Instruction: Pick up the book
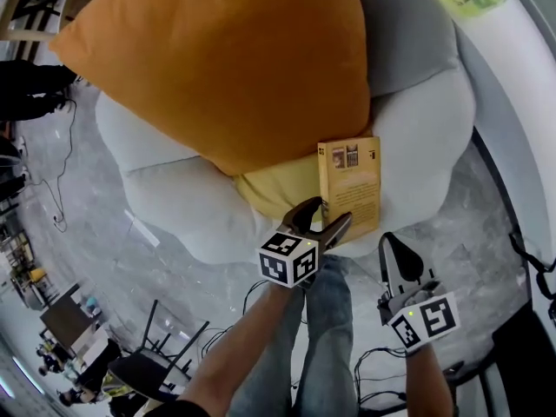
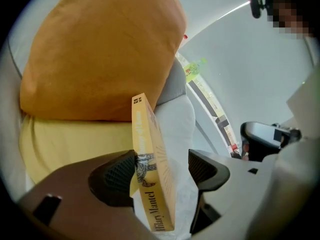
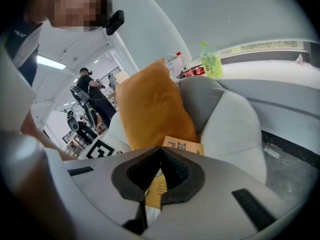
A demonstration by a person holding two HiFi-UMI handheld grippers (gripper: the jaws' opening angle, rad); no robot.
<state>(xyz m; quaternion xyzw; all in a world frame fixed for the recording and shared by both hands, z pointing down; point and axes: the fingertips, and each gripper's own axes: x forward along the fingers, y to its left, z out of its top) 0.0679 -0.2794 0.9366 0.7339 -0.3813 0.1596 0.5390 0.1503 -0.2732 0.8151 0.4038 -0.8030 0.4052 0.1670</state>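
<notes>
Left gripper [image 1: 331,212]: my jaws stand at full spread, straddling the near end of the book [image 1: 349,183]. The spine sits close to one pad, though I cannot confirm contact. The other pad is clear of the cover, so nothing is gripped.

The book rests back cover up on the white cushion [image 1: 174,200], its far edge at the orange pillow [image 1: 226,59] and partly over the yellow centre [image 1: 271,189]. Its near end is exposed, which I judge is why I approach it edge-on from this side.

Right gripper [image 1: 389,246]: closed tight and empty, held near the cushion's edge, clear of the work.

The book is not yet lifted.
</notes>
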